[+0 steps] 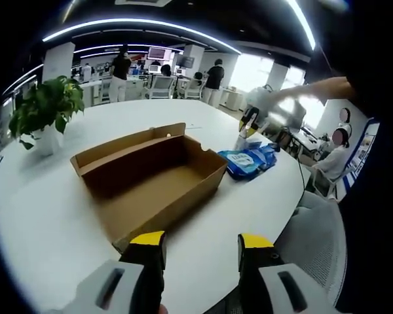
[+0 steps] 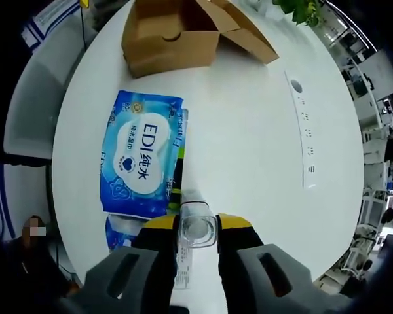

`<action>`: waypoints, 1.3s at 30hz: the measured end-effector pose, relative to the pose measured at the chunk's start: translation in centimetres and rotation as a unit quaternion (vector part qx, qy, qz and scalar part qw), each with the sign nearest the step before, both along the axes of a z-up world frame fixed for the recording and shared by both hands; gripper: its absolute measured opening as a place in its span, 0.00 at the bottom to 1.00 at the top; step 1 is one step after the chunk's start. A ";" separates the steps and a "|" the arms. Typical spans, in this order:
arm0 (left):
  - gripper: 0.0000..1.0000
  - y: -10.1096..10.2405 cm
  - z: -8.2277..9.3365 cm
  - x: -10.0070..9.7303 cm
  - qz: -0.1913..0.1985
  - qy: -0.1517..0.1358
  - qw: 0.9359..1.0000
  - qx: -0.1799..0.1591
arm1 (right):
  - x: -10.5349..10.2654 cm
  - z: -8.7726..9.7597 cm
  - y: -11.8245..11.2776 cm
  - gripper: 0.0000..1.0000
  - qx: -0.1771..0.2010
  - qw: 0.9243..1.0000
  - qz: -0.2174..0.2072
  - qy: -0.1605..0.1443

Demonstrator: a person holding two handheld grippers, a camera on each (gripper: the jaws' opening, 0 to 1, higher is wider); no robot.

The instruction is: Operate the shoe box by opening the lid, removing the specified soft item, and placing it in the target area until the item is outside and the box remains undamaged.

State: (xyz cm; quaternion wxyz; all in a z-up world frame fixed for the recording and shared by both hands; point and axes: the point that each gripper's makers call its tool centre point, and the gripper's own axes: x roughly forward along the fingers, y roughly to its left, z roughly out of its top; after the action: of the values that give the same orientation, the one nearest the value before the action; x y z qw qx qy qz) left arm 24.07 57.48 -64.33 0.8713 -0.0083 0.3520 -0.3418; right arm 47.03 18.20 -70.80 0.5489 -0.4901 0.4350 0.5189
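1. Two grippers are in play. The right gripper has its yellow-tipped jaws shut on a small clear bottle, with a thin white pack beside it. The bottle stands up between the jaws, and we look down into it from above.
2. The left gripper holds nothing. Its jaws are apart, and it hangs near the table edge, in front of the shoe box.
3. The box is open and looks empty inside. Its lid is folded back flat behind it.
4. The blue wipes pack lies flat on the white table, just beside the box. So the soft thing seems to be out already.
5. In the right gripper view the pack's long side runs from the box toward the gripper. Its label faces up.
6. I think the step now is setting the bottle down. Lower it slowly and straight, onto bare table beside the pack, not on top of it. Let go only when it stands steady.
7. Keep both grippers away from the thin box walls, so they do not bend.
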 end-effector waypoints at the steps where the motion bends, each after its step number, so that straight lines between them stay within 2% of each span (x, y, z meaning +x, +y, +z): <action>1: 0.44 0.0 0.0 0.0 0.000 0.000 1.000 0.000 | 0.0 0.0 0.0 0.21 0.000 1.000 -0.001 0.001; 7: 0.44 -0.4 0.1 0.1 -0.006 0.000 1.000 -0.003 | -0.3 0.8 -0.6 0.24 0.002 1.000 -0.009 -0.005; 10: 0.44 -0.7 0.3 0.4 -0.011 -0.003 1.000 -0.004 | -0.3 1.5 -1.3 0.27 0.009 1.000 -0.028 -0.009; 15: 0.44 -1.3 0.7 1.3 -0.022 -0.009 1.000 -0.008 | 0.0 3.2 -2.3 0.27 0.059 0.993 -0.098 -0.030; 17: 0.44 -1.5 0.8 1.5 -0.026 -0.012 1.000 -0.009 | -0.2 3.8 -2.9 0.27 0.084 0.987 -0.136 -0.034; 19: 0.44 -1.8 1.1 1.7 -0.030 -0.016 0.999 -0.012 | -0.6 4.5 -3.2 0.27 0.116 0.978 -0.171 -0.040; 21: 0.44 -2.1 1.3 1.8 -0.032 -0.018 0.999 -0.017 | -0.7 5.2 -3.6 0.27 0.156 0.962 -0.217 -0.049; 22: 0.44 -2.2 1.4 1.8 -0.033 -0.020 0.999 -0.018 | -0.9 5.6 -3.8 0.27 0.181 0.951 -0.245 -0.054; 26: 0.44 -2.6 1.6 1.8 -0.037 -0.022 0.999 -0.023 | -1.4 7.0 -4.6 0.27 0.249 0.914 -0.311 -0.072; 28: 0.44 -2.7 1.7 1.7 -0.038 -0.022 0.999 -0.026 | -2.0 7.5 -4.8 0.28 0.273 0.902 -0.326 -0.076; 29: 0.44 -2.7 1.7 1.6 -0.038 -0.021 0.999 -0.027 | -2.4 7.8 -5.0 0.28 0.286 0.893 -0.339 -0.078; 33: 0.44 -2.5 1.7 1.5 -0.038 -0.020 0.999 -0.031 | -3.8 7.9 -6.0 0.29 0.298 0.877 -0.367 -0.083; 37: 0.44 -2.3 2.0 1.5 -0.033 -0.022 0.999 -0.037 | -5.1 8.0 -5.9 0.30 0.313 0.864 -0.386 -0.085; 39: 0.44 -2.2 2.0 1.5 -0.029 -0.023 0.999 -0.039 | -5.6 7.8 -5.8 0.30 0.313 0.862 -0.388 -0.089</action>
State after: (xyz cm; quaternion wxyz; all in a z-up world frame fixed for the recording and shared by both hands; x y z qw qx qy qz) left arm 25.56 55.31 -62.35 0.8678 -0.0241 0.3185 -0.3807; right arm 41.40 12.41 -62.96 0.8669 -0.1279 0.3542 0.3267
